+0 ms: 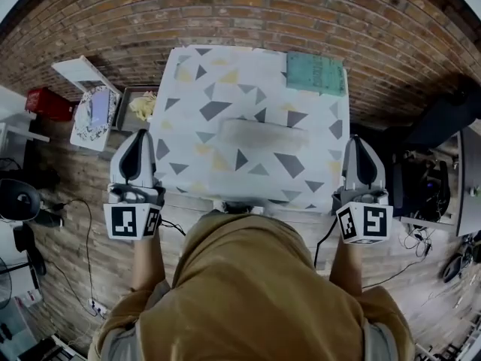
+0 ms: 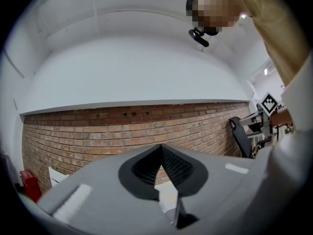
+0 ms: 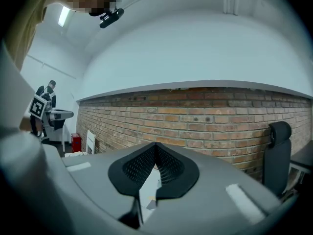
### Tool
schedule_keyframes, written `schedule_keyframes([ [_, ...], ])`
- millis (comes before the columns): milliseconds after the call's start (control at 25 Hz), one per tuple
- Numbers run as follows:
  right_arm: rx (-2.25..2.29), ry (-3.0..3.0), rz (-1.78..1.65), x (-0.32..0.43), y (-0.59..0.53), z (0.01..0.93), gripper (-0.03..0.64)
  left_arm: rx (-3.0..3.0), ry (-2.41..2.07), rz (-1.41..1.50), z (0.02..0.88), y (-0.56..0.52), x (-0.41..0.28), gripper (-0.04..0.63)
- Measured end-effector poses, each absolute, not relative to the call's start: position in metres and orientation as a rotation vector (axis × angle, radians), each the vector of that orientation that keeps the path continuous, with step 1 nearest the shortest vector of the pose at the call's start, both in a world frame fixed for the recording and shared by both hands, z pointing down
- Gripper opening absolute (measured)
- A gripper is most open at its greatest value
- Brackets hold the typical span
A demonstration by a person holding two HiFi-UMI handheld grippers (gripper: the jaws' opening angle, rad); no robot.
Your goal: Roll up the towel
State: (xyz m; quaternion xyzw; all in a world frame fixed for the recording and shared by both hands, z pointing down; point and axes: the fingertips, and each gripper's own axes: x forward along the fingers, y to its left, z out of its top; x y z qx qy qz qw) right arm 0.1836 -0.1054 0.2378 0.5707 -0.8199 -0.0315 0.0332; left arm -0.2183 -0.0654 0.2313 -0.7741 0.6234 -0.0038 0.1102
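**Both grippers shut and empty, towel mid-table**

Left gripper (image 1: 138,143) hangs off the near left corner of the table (image 1: 323,153), and right gripper (image 1: 359,143) off the near right corner. Both are held about level, aimed at the brick wall (image 3: 205,106) beyond the far edge. On each, the jaws are pressed together with nothing between them. Past the pads, the gripper views show only wall and a sliver of tabletop.

Towel (image 1: 263,135) is a pale, narrow band across the middle of the patterned tabletop. Its long side runs left to right, and it sits well apart from both grippers. It's soft in the head view, so I can't tell a finished roll from a flat folded strip. No coil end is visible.

Teal pad (image 1: 316,72) sits at the far right corner, clear of the towel.

Progress, my read:
- If it's a strip, nothing is rolled and the whole job is left: pinch one edge with both grippers and roll it across.
- If it's a roll, the job is done.
- The narrow, slightly shaded shape leans towards a roll, but with low confidence.
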Motion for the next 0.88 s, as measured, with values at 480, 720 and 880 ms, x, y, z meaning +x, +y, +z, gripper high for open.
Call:
schedule_keyframes([
  [480,1.753,-2.533,-0.096,0.162,-0.101,0.235,0.003,-2.312,1.765,0.021,0.223,-0.071,-0.216,0.061],
  [720,1.762,-2.516,-0.094,0.158,-0.099,0.232,0.003,-2.339,1.744,0.030,0.223,-0.076,-0.217,0.061],
  [880,1.767,-2.511,-0.095,0.157,-0.098,0.232,0.003,-2.346,1.722,0.036,0.220,-0.079,-0.214,0.061],
])
